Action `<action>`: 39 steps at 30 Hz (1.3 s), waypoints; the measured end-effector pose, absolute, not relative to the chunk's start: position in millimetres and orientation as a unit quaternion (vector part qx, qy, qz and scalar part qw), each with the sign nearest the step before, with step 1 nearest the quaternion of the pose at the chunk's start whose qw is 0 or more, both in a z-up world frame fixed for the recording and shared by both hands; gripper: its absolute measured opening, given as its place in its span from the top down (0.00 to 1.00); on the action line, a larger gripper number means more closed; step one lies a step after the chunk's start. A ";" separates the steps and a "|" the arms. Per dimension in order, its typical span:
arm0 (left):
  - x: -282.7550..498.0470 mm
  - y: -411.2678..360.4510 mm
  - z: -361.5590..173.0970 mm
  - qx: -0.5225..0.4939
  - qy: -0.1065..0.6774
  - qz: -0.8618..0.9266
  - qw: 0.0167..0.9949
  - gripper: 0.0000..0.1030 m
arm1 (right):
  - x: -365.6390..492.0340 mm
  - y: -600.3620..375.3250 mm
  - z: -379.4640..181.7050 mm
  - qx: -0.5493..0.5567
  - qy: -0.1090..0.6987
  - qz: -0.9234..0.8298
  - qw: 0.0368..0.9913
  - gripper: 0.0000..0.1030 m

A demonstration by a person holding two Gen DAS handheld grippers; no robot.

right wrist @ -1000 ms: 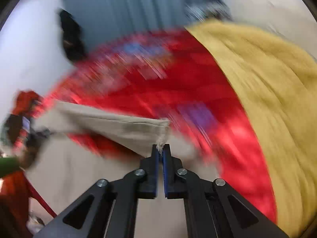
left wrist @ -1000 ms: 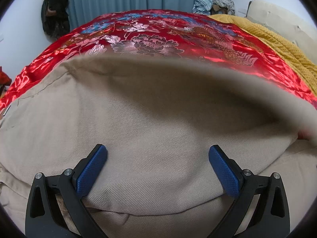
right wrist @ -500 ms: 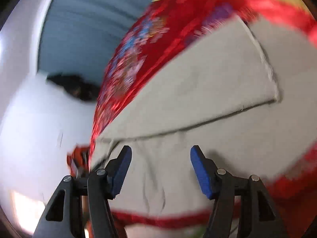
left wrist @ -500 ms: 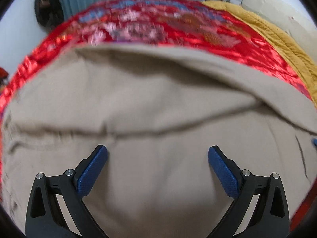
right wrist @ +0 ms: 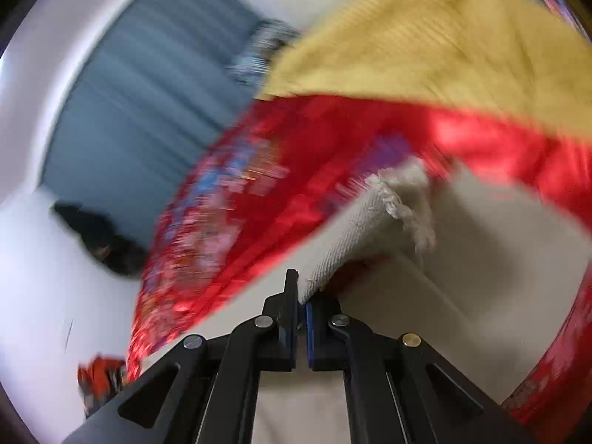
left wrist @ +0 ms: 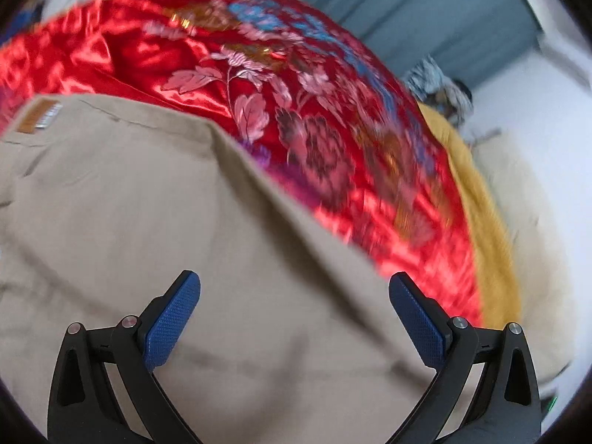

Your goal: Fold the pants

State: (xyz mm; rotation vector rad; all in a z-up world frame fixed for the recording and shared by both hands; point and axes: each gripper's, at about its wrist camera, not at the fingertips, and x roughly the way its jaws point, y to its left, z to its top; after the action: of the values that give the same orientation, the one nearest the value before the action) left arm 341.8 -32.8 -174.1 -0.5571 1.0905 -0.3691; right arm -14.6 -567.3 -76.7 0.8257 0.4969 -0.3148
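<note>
Beige pants (left wrist: pixel 155 229) lie spread on a red floral satin bedspread (left wrist: pixel 296 111). A brown waistband label (left wrist: pixel 40 116) shows at the far left. My left gripper (left wrist: pixel 294 318) is open, its blue pads wide apart just above the pants. In the right wrist view my right gripper (right wrist: pixel 302 303) is shut on the frayed hem of a pant leg (right wrist: pixel 373 229) and holds it lifted above the rest of the pants (right wrist: pixel 481 259). The right wrist view is blurred by motion.
A mustard yellow blanket (right wrist: pixel 425 48) covers the bed beside the red spread (right wrist: pixel 333 155). Blue-grey curtains (right wrist: pixel 148 92) hang behind the bed. A dark garment (right wrist: pixel 107 244) hangs by the white wall. A patterned bundle (left wrist: pixel 436 85) lies at the bed's far end.
My right gripper was open over the pants half a second ago and has now shut on the frayed hem and lifted it. My left gripper stayed open and swung to a new angle.
</note>
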 end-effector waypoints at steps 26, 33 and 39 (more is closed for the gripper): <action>183.5 44.6 -70.7 -0.279 0.412 -0.237 0.834 0.94 | -32.6 -586.4 65.9 0.275 0.181 0.016 0.944 0.97; 140.2 14.7 -204.9 -0.271 0.565 -0.193 0.755 0.94 | -56.2 -641.8 -125.6 0.365 0.428 -0.105 0.820 0.97; 140.6 14.2 -174.2 -0.265 0.543 -0.205 0.770 0.94 | -82.6 -645.6 -164.2 0.401 0.437 -0.139 0.793 0.97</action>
State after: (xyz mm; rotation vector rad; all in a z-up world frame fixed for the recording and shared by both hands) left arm 140.6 14.2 -174.2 -0.5744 1.1783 -0.4451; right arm -82.6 -645.6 -164.2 0.8627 0.9406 -0.2989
